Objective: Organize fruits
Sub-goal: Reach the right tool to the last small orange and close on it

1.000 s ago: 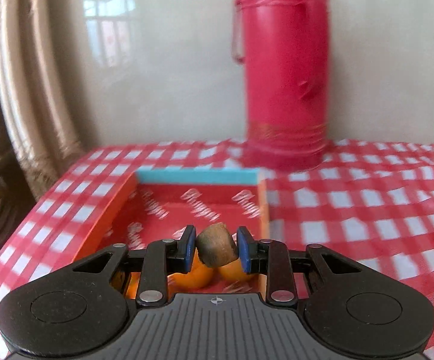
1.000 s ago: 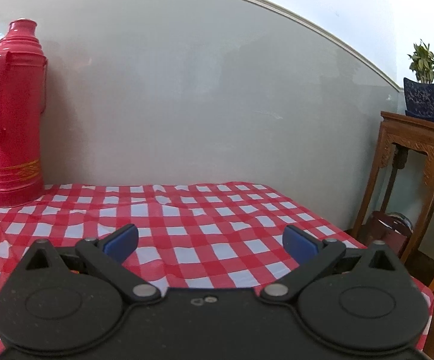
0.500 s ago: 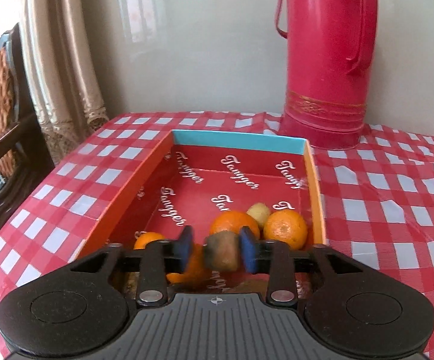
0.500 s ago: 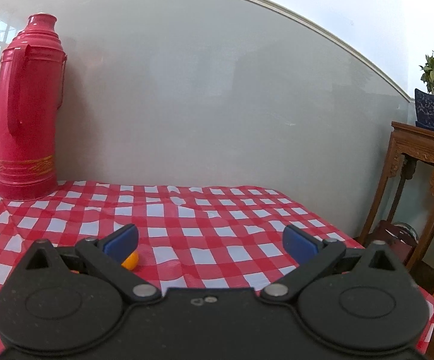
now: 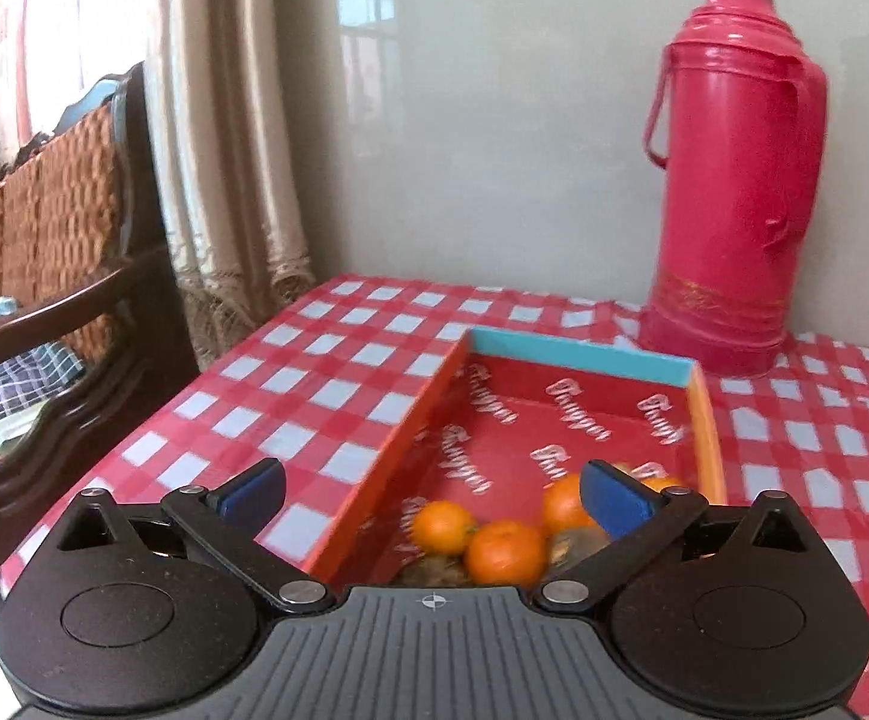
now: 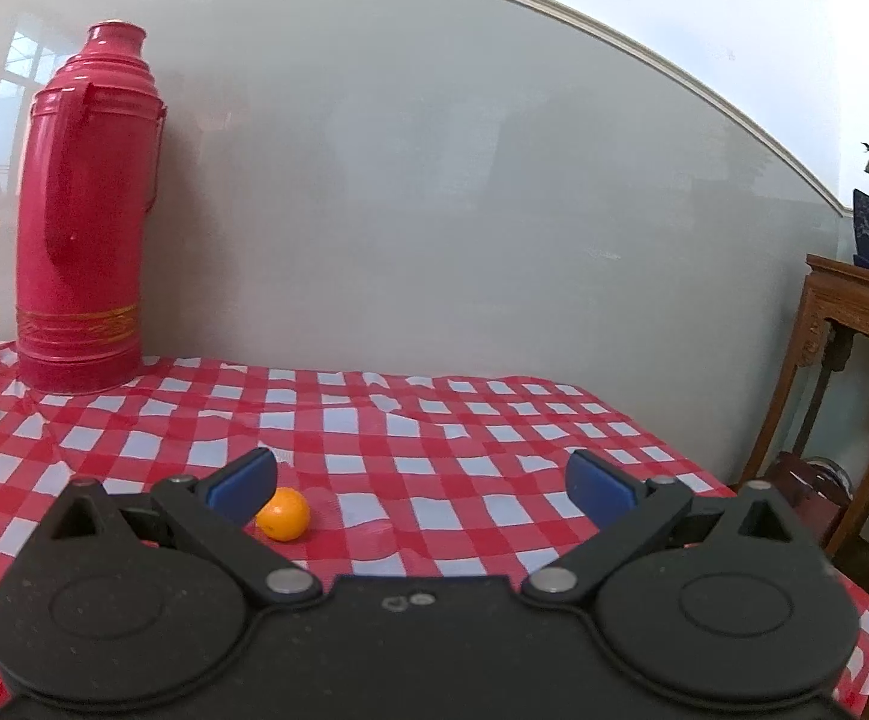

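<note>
Left gripper [image 5: 431,495] spread to widest, jaws just been opening, nothing between pads; brown fruit [image 5: 575,543] lies in box [image 5: 578,360] among oranges [image 5: 503,549], just under right pad. Gripper angled down over box's near end, near table's left edge. Right gripper [image 6: 419,480] wide apart, empty, nearly level; lone orange [image 6: 282,514] on cloth [image 6: 374,420] just beside its left pad. Box shows in left view only; lone orange and plant stand [image 6: 842,360] in right only. Flask [image 5: 734,180] by wall in both.
</note>
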### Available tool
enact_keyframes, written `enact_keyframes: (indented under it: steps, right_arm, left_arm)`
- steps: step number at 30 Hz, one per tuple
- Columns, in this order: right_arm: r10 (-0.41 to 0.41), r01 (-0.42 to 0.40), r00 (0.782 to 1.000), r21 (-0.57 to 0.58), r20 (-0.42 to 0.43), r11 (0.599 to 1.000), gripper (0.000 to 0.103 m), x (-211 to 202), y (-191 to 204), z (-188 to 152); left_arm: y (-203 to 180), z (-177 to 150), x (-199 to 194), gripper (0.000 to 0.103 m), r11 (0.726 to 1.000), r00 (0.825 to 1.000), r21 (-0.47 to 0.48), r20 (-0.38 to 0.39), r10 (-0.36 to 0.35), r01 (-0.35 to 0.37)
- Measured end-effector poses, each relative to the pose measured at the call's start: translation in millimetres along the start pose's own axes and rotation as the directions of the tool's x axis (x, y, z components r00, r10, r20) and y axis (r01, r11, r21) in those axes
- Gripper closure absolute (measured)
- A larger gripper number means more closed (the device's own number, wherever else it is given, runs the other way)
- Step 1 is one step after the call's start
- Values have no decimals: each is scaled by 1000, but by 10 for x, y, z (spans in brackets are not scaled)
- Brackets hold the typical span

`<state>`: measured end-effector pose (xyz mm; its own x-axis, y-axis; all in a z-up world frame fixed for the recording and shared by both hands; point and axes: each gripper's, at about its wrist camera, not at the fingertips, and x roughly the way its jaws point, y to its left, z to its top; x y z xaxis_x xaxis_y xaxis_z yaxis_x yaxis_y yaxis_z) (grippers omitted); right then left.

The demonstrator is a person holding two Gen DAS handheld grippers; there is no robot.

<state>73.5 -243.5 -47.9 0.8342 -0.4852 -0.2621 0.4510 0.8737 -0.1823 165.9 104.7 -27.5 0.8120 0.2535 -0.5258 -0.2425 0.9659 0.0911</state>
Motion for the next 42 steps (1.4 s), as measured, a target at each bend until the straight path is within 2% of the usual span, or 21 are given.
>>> enact_keyframes:
  steps: [7,12,18,23,28,31,33,38,39,41,42]
  right_arm:
    - [27,-27,1000,-9,-13,1000,6,56,80,1]
    - [64,-64,997,-17,-34,998,6,112,165,5]
    - [136,-139,986,-25,-92,990,7,270,317,39]
    - [191,-198,970,-31,-148,980,13,456,484,80]
    - [193,-204,959,-30,-206,979,15,679,604,93]
    - [193,-200,943,2,-270,980,24,872,636,81]
    - [194,-195,932,29,-305,980,25,982,641,68]
    - [175,-156,918,82,-356,984,27,1199,650,38]
    - [173,-151,916,89,-362,985,29,1228,646,28]
    - [176,-144,909,110,-379,983,42,1282,639,2]
    - [186,-147,903,129,-386,981,46,1310,630,-11]
  left_arm:
    - [314,-233,-163,0,995,995,-32,38,92,-91]
    - [502,-394,-331,0,984,981,-55,90,172,-168]
    - [733,-505,-420,0,963,962,-124,100,254,-241]
    - [874,-553,-429,0,954,957,-149,90,275,-260]
    - [1035,-621,-475,0,944,949,-171,94,301,-283]
    - [1141,-658,-497,0,931,938,-190,96,333,-312]
    - [1223,-679,-506,0,921,930,-206,94,356,-332]
    - [1405,-723,-499,0,907,921,-227,78,381,-356]
    - [1431,-730,-496,0,904,919,-227,76,386,-361]
    - [1475,-740,-491,0,903,918,-228,71,389,-365]
    - [1493,-745,-489,0,903,918,-228,70,389,-365]
